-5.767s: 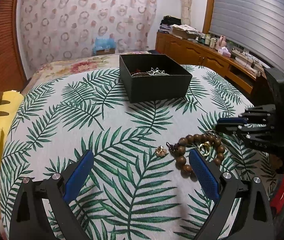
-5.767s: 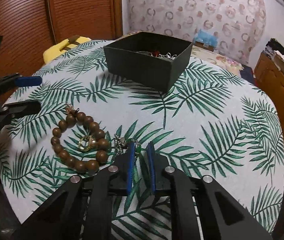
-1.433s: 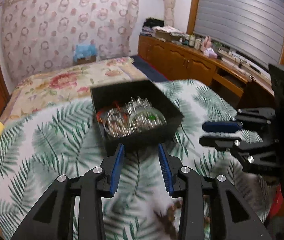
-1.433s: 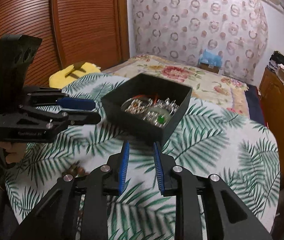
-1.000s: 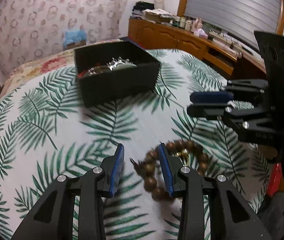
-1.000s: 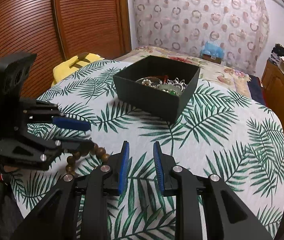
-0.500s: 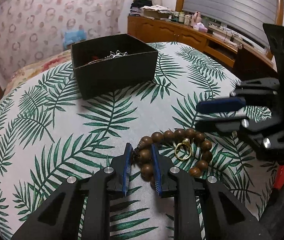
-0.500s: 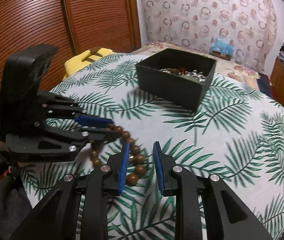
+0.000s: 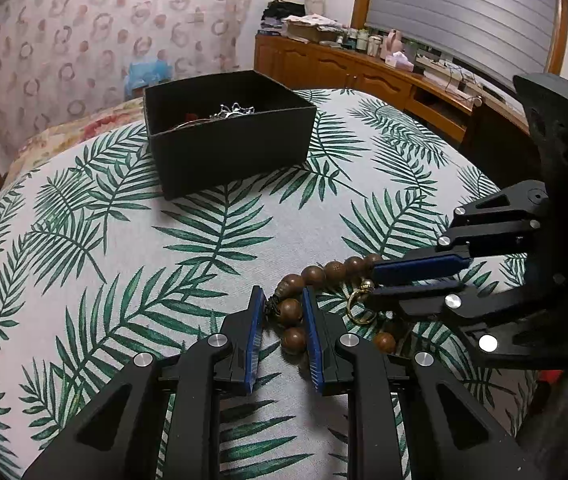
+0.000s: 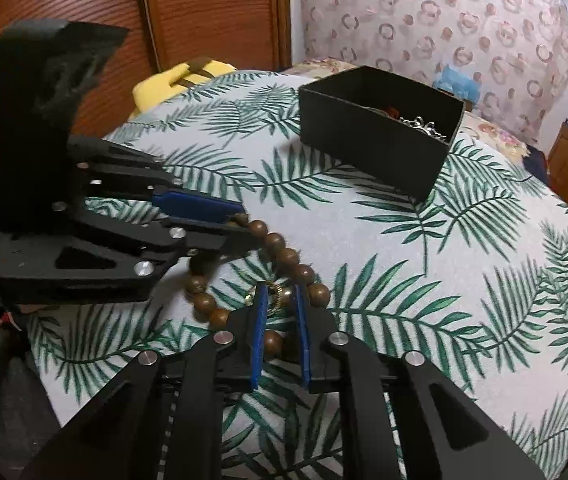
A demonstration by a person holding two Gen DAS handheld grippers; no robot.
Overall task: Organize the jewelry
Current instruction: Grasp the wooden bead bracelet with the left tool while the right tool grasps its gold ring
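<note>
The brown wooden bead bracelet is pinched between the narrowed left gripper, the narrowed right gripper straddles a gold ring, and lifting toward the black open box ahead seems next.

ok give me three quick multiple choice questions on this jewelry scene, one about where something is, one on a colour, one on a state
1. Where is the gold ring?
A. in the black box
B. inside the loop of the wooden bead bracelet
C. on the yellow cushion

2. What colour are the pads on the gripper fingers?
A. red
B. green
C. blue

3. What state is the black box in?
A. open, with jewelry inside
B. closed with a lid
C. tipped on its side

Answers:
1 B: the ring lies on the leaf-print cloth, ringed by the wooden bead bracelet.
2 C: the left gripper and right gripper both show blue pads.
3 A: no lid is on it, and silver pieces show over its rim.
</note>
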